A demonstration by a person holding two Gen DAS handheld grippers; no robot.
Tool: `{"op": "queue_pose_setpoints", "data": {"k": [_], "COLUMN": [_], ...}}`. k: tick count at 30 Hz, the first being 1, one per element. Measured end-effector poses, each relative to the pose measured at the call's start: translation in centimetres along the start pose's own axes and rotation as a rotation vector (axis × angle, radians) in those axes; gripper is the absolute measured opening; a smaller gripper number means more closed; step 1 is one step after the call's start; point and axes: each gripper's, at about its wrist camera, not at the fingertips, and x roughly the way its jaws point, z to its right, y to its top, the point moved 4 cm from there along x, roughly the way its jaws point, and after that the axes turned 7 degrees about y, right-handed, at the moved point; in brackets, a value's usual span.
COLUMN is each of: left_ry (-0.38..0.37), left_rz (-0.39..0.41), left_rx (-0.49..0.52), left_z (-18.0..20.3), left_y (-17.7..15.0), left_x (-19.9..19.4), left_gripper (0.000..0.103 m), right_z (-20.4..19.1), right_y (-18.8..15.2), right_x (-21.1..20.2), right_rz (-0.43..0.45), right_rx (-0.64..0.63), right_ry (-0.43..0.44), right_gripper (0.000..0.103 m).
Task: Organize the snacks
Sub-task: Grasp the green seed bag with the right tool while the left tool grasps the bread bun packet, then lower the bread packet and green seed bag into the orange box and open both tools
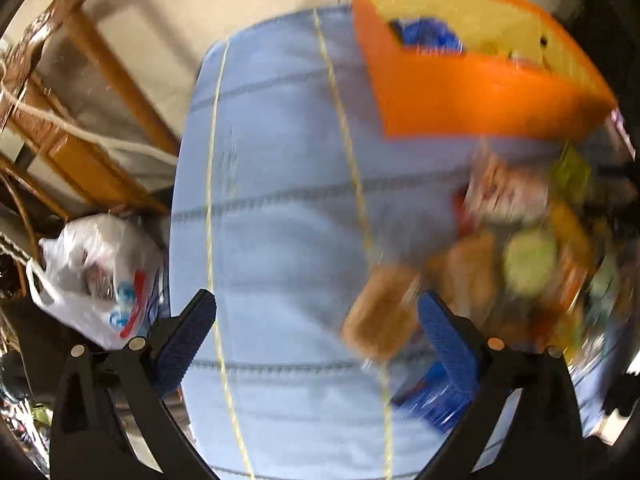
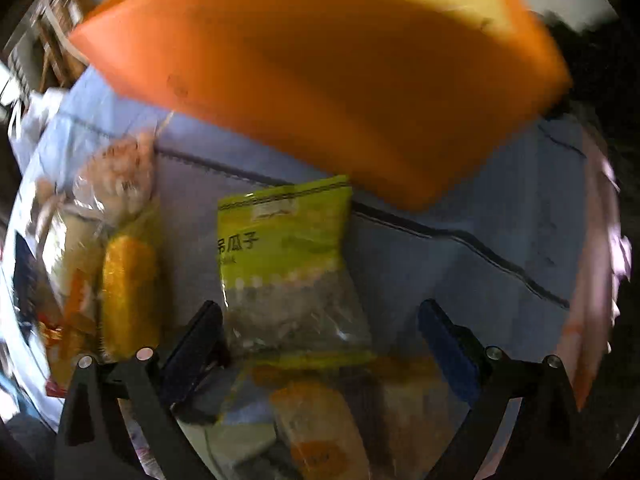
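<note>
An orange box (image 1: pixel 472 92) stands at the far right of a light blue cloth-covered table (image 1: pixel 280 200); a blue packet (image 1: pixel 428 36) lies inside it. A blurred pile of snack packets (image 1: pixel 520 248) lies in front of the box. My left gripper (image 1: pixel 316 336) is open and empty above the cloth, a brown packet (image 1: pixel 380 312) just inside its right finger. In the right wrist view the orange box (image 2: pixel 320 88) fills the top. My right gripper (image 2: pixel 320 344) is open over a green seed packet (image 2: pixel 288 256). A yellow corn packet (image 2: pixel 128 292) lies to the left.
A wooden chair (image 1: pixel 80 92) stands left of the table on a pale floor. A white plastic bag (image 1: pixel 100 280) sits beside the table's left edge. More wrapped snacks (image 2: pixel 320 432) lie beneath the right gripper.
</note>
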Motion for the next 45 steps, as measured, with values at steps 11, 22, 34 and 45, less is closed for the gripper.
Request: {"op": "queue_pose_setpoints", "data": {"k": [11, 22, 34, 45], "left_ry": [-0.06, -0.163, -0.231, -0.046], "left_rz": [0.09, 0.056, 0.241, 0.246], "left_rx": [0.267, 0.22, -0.03, -0.137], "left_z": [4.6, 5.0, 2.0, 4.3], "left_y": [-4.9, -4.5, 1.8, 19.2], "left_x": [3.7, 6.3, -7.8, -10.2], "left_gripper": [0.099, 0.058, 0.055, 0.055], "right_z": [0.5, 1.2, -0.8, 2.9], "right_y": [-0.5, -2.9, -4.8, 8.1], "right_x": [0.0, -5.0, -14.1, -20.3], "right_rz": [0.142, 0.274, 0.392, 0.441], "right_rx": [0.222, 0.457, 0.618, 0.505], "right_ry": [-0.026, 0.083, 0.186, 0.038], "right_gripper": [0.064, 0.064, 0.064, 0.064]}}
